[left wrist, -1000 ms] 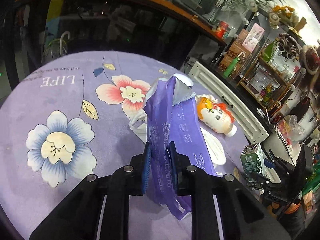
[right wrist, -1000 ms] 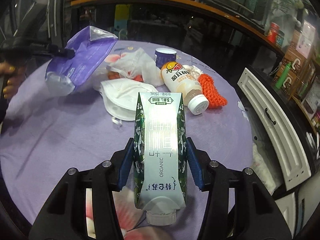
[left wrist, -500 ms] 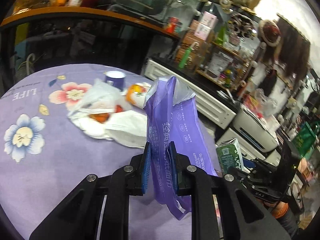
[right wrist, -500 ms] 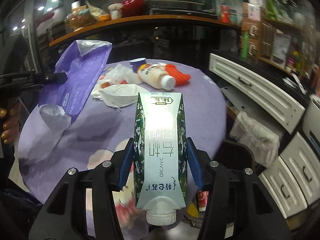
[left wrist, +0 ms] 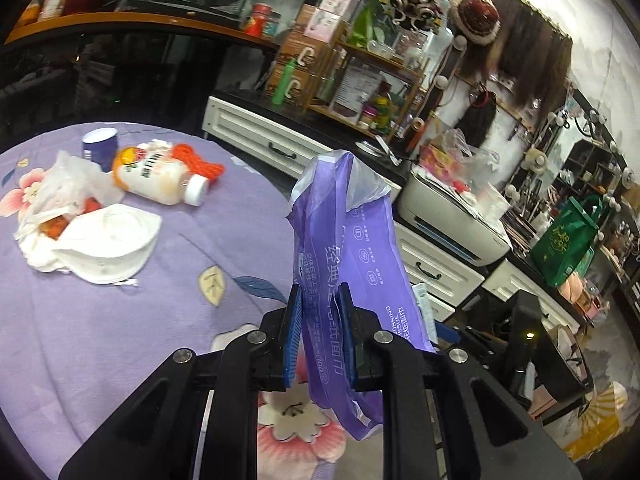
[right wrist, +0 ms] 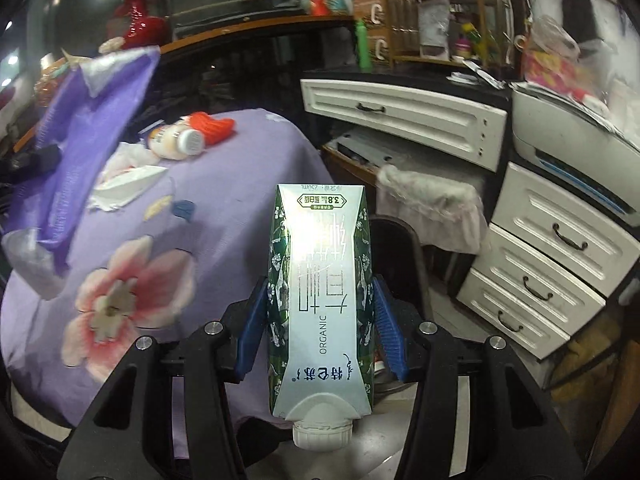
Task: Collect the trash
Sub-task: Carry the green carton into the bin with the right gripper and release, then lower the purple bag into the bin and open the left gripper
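My left gripper [left wrist: 318,334] is shut on a crumpled purple plastic wrapper [left wrist: 352,240] and holds it up over the right edge of the round table. The wrapper also shows at the left of the right wrist view [right wrist: 84,128]. My right gripper [right wrist: 320,332] is shut on a green and white milk carton [right wrist: 320,280], cap toward the camera, held beyond the table's edge above a dark bin [right wrist: 404,248] lined with a pale bag. On the purple flowered tablecloth [left wrist: 120,320] lie a white face mask [left wrist: 108,244], a yoghurt bottle [left wrist: 156,180] and a crumpled plastic bag [left wrist: 52,192].
An orange knitted piece [left wrist: 200,162] and a small blue cup [left wrist: 99,148] lie by the bottle. White drawer cabinets [right wrist: 552,264] and a printer [left wrist: 452,216] stand to the right of the table. Cluttered shelves [left wrist: 360,60] fill the back.
Both grippers have swung right with their loads, from over the table middle toward its right edge. The bin and the drawers have come into the right wrist view.
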A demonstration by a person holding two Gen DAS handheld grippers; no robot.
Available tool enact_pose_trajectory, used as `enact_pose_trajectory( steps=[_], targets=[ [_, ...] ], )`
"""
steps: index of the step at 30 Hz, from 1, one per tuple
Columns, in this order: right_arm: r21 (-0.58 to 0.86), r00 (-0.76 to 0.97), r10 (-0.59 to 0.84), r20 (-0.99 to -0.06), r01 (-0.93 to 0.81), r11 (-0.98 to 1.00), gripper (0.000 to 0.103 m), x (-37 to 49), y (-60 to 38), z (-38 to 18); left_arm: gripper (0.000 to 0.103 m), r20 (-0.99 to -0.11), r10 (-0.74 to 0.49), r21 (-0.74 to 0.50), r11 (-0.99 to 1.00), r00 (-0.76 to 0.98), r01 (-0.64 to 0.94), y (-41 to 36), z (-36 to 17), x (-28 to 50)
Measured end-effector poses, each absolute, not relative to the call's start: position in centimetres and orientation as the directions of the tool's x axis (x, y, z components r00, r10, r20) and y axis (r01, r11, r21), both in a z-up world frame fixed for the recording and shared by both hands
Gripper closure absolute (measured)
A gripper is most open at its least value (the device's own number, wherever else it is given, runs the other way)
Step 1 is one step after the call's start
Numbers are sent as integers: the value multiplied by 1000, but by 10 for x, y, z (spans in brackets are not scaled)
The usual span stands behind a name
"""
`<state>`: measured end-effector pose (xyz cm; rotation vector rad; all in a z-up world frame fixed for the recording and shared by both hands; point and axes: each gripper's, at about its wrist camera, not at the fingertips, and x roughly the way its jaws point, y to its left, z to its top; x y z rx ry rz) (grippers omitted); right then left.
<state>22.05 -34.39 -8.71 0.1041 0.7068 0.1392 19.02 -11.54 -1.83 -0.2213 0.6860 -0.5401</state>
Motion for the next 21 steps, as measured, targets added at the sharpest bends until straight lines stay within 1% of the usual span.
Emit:
enact_pose_trajectory(
  steps=[9, 12, 21],
  targets=[
    [164, 690, 117, -714, 3, 986, 52, 275, -360, -149, 85, -570, -556, -358, 831, 606, 425, -152, -30, 199],
    [184, 659, 123, -742, 23, 983, 52, 291, -362, -171, 85, -580, -556, -359, 830, 596, 426, -159, -35, 202],
    [135, 600, 82, -796, 43, 990, 51, 317, -360, -212, 85, -604, -552, -348, 832, 575, 433, -172, -44, 209]
  ],
)
